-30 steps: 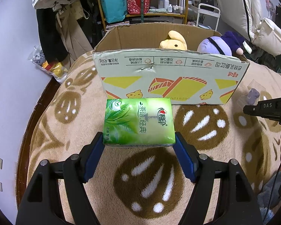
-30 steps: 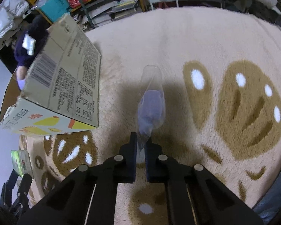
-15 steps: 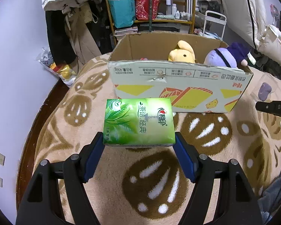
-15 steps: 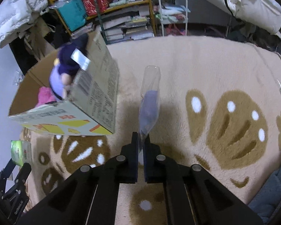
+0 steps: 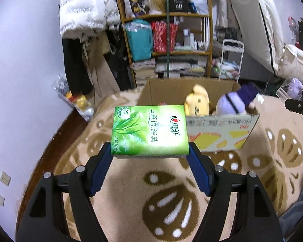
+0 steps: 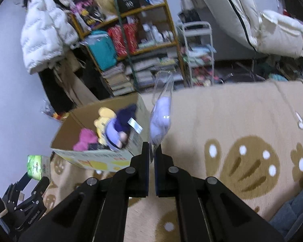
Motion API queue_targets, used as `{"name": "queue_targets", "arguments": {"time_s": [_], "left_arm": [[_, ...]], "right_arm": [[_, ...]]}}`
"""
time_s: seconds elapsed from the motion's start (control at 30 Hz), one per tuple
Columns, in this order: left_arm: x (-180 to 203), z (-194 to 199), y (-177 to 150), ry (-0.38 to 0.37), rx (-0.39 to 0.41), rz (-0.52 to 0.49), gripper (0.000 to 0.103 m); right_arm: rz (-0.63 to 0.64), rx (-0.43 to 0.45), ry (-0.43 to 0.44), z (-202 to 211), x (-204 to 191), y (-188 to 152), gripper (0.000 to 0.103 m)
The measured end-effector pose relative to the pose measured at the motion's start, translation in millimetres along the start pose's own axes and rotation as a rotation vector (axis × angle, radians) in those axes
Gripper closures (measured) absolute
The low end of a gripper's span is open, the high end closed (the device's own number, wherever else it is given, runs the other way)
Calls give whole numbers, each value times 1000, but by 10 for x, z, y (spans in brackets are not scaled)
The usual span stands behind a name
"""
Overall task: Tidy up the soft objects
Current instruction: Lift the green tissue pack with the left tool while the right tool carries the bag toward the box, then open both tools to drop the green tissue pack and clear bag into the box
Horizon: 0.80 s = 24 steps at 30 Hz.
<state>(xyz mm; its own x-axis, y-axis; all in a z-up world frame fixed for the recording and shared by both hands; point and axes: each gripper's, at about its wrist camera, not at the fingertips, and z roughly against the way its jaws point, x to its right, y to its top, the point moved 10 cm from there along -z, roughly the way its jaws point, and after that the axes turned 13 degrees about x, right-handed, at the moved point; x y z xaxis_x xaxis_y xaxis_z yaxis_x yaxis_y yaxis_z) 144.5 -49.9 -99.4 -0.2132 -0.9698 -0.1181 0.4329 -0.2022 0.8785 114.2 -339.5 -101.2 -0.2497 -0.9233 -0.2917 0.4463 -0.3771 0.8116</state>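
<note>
Btwn left claw pads: tissue pack, clamped.

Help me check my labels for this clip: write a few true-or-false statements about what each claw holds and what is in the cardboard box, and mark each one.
1. The left claw grips a green tissue pack between its blue pads. True.
2. The right claw is open and holds nothing. False: it is shut on a clear bag with a lilac plush.
3. The cardboard box holds a yellow plush and a purple plush. True.
4. The tissue pack lies inside the box. False: it is held in front of the box, above the rug.
5. A pink plush is in the box. True.
</note>
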Motion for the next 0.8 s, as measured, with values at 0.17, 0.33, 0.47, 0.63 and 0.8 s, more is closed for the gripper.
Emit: {"name": "queue_targets", "arguments": {"time_s": [0.17, 0.33, 0.47, 0.63, 0.8], "left_arm": [[10, 71, 242, 6, 75, -14, 30], [41, -10, 387, 17, 106, -42, 30], [100, -127, 497, 13, 128, -61, 30], [196, -356, 601, -28, 113, -38, 30], [294, -621, 636, -45, 94, -56, 30]], "right_arm": [[49, 49, 48, -11, -235, 145, 98], [79, 83, 93, -118, -424, 256, 98], [118, 101, 120, -227, -555, 293, 98], [166, 94, 149, -466, -687, 275, 98], [189, 66, 176, -667, -771, 165, 98]]}}
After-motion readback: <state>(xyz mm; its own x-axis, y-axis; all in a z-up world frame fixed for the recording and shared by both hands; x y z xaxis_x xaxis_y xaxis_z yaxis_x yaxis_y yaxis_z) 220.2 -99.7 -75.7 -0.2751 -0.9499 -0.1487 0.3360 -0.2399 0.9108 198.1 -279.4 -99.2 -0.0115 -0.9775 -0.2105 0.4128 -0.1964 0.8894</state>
